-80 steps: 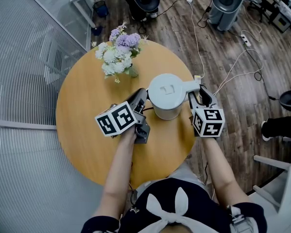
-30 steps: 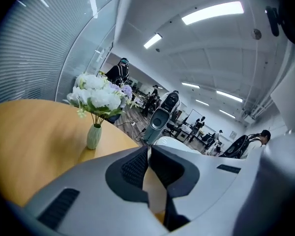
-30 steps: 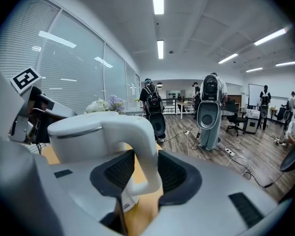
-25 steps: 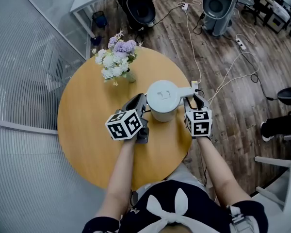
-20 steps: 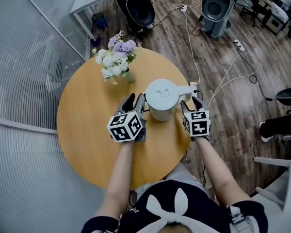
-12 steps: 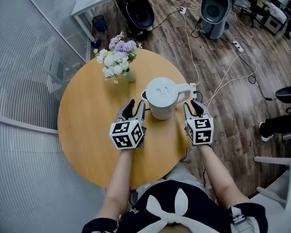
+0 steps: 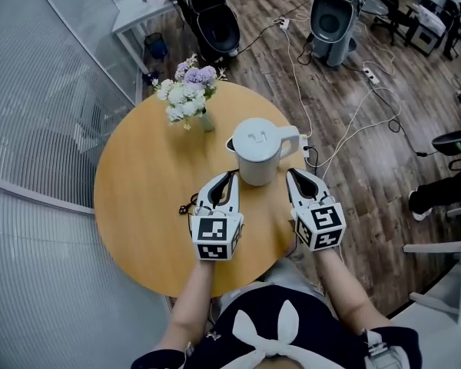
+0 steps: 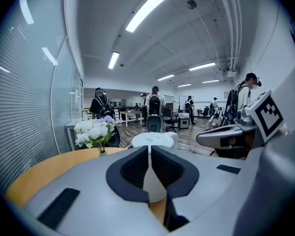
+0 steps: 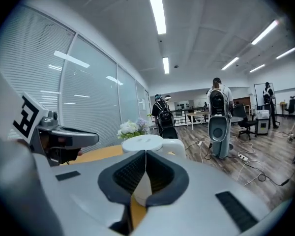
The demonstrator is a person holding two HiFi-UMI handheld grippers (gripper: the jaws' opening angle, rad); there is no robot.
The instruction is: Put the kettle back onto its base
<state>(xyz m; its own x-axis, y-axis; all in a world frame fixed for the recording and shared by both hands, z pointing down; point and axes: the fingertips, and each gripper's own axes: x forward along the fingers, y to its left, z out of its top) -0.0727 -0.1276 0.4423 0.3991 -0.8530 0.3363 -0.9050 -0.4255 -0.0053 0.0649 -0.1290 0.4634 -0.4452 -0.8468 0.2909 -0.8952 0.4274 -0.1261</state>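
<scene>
The white kettle (image 7: pixel 257 151) stands upright on the round wooden table (image 7: pixel 138 183), handle to the right; whatever is under it is hidden by its body. My left gripper (image 7: pixel 230 177) sits just short of the kettle's near left side. Its jaws have just been closing and now meet with nothing between them. My right gripper (image 7: pixel 291 174) is near the handle side, apart from it, and has also just closed on nothing. The kettle (image 8: pixel 155 139) shows beyond the left gripper (image 8: pixel 150 149), and the kettle (image 9: pixel 147 142) also lies ahead of the right gripper (image 9: pixel 145 156).
A vase of white and purple flowers (image 7: pixel 186 98) stands at the table's far left. A cable (image 7: pixel 313 158) runs off the table's right edge to the wooden floor. Chairs, other cables and a grey bin (image 7: pixel 328 18) stand beyond, with a glass partition to the left.
Both grippers have drawn back from the kettle toward the person, and their jaws have gone from open to shut. The left gripper has rolled. The kettle stays standing on the table.
</scene>
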